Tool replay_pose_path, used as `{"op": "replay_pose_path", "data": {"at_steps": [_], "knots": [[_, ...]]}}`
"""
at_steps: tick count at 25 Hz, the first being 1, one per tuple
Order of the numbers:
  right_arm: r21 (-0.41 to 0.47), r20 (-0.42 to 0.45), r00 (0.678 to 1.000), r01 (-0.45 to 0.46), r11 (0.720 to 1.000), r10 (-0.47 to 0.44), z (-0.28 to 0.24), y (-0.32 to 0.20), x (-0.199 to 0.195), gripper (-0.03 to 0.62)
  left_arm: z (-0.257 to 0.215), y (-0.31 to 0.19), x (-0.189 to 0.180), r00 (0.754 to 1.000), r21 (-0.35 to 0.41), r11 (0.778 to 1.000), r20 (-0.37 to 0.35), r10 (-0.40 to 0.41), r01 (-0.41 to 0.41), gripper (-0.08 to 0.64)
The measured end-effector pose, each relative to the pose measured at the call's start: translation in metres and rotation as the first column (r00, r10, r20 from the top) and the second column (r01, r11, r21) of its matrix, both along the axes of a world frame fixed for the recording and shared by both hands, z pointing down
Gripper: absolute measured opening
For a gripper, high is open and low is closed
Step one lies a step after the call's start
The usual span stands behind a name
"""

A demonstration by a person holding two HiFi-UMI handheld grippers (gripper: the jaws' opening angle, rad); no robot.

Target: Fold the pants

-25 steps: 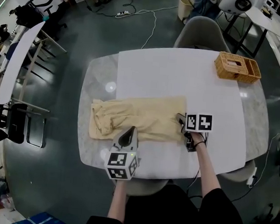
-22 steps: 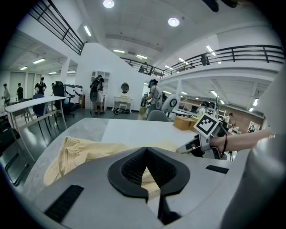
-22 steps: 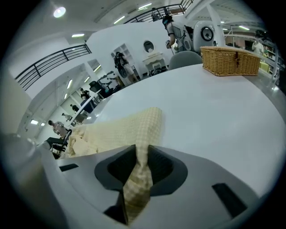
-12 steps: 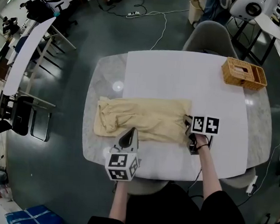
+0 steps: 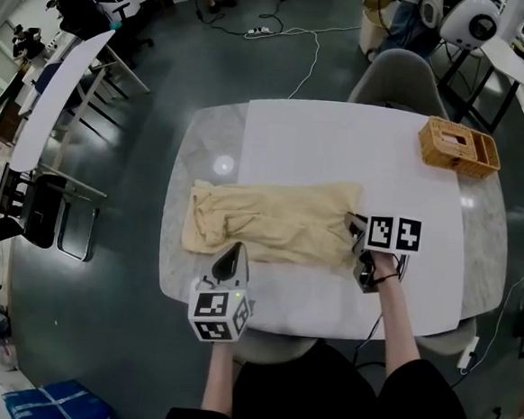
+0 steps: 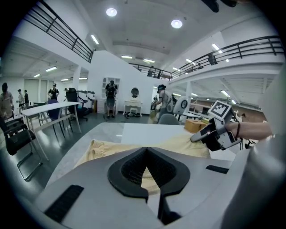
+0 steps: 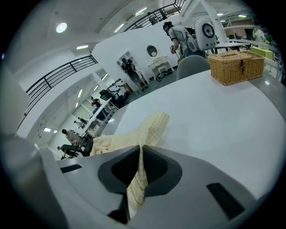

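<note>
The cream pants (image 5: 270,218) lie stretched left to right across the table, crumpled at their left end. My right gripper (image 5: 353,227) is shut on their right end, and a strip of the cloth (image 7: 154,125) runs up between its pads, lifted off the white surface. My left gripper (image 5: 232,254) hovers over the pants' near edge with its tips together. In the left gripper view I see the pants (image 6: 103,147) lying flat beyond that gripper (image 6: 145,152), with no cloth plainly pinched in it. The right gripper (image 6: 195,137) shows there at the right.
A wicker basket (image 5: 459,147) stands at the far right corner of the white mat (image 5: 357,148) on the marble table (image 5: 194,154). A grey chair (image 5: 403,80) sits at the far side. Beyond are other desks, cables and people.
My right gripper has closed on the pants' right end and raised it off the table. The left gripper has drifted a little toward the near left.
</note>
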State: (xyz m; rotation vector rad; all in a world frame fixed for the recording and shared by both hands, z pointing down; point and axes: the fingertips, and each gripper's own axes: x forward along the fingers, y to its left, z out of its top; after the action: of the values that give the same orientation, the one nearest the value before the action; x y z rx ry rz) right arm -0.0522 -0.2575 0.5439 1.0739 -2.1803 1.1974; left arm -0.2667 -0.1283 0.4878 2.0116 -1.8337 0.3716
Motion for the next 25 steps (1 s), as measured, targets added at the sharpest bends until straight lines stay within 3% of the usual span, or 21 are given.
{"op": "replay_pose_path", "data": {"at_steps": [15, 25], "knots": [[0.066, -0.009, 0.999, 0.051, 0.997, -0.05, -0.072, 0.017, -0.071, 0.025, -0.001, 0.02, -0.054, 0.998, 0.026, 0.999, -0.061, 0.022, -0.021, 0.014], [0.072, 0.041, 0.997, 0.06, 0.996, -0.063, -0.098, 0.026, -0.118, 0.025, -0.002, 0.027, -0.081, 0.995, 0.043, 0.999, -0.096, 0.035, -0.031, 0.014]]}}
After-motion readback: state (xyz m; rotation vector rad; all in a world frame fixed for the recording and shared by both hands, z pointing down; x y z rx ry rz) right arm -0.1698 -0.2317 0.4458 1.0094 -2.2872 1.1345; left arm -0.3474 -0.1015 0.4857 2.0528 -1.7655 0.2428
